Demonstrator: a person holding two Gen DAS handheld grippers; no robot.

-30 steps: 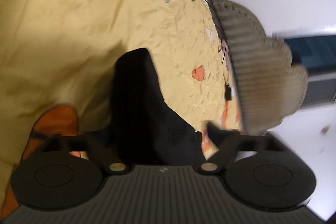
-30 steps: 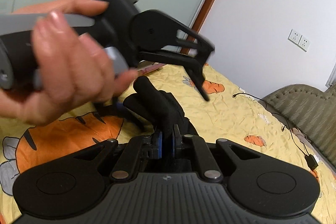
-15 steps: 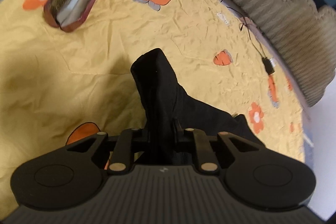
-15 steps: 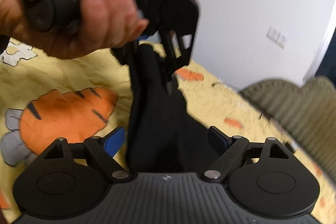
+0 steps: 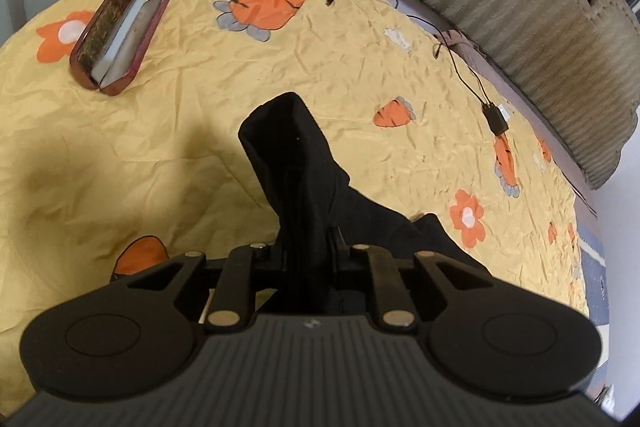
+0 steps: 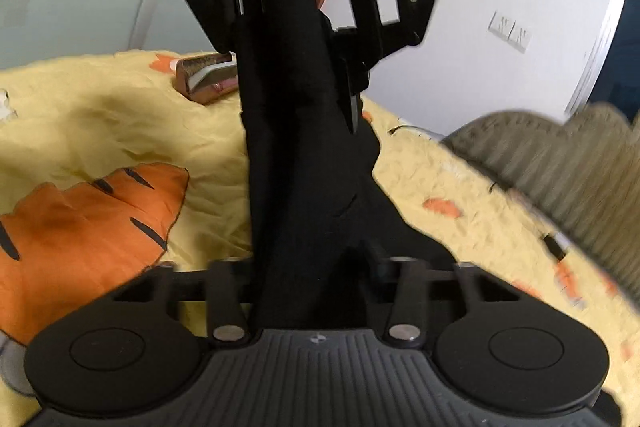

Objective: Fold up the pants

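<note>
The black pants [image 5: 296, 163] are bunched and lifted above a yellow bedsheet with orange carrot prints [image 5: 200, 99]. My left gripper [image 5: 308, 247] is shut on the black pants, which stick up between its fingers and trail down to the right. In the right wrist view the pants [image 6: 296, 131] hang as a dark column. My right gripper [image 6: 312, 267] has closed in around the lower part of the cloth; its pads are hidden by the fabric. The left gripper [image 6: 296, 23] shows above, clamped on the top of the pants.
An open maroon glasses case [image 5: 120, 39] lies at the far left of the bed. A black cable with an adapter [image 5: 494, 117] runs along the right edge. A padded olive headboard [image 5: 532, 39] borders the bed. White wall with sockets [image 6: 510, 31] behind.
My left gripper went from open to shut on the pants and lifted them. My right gripper let go, opened wide, then closed in around the hanging cloth lower down.
</note>
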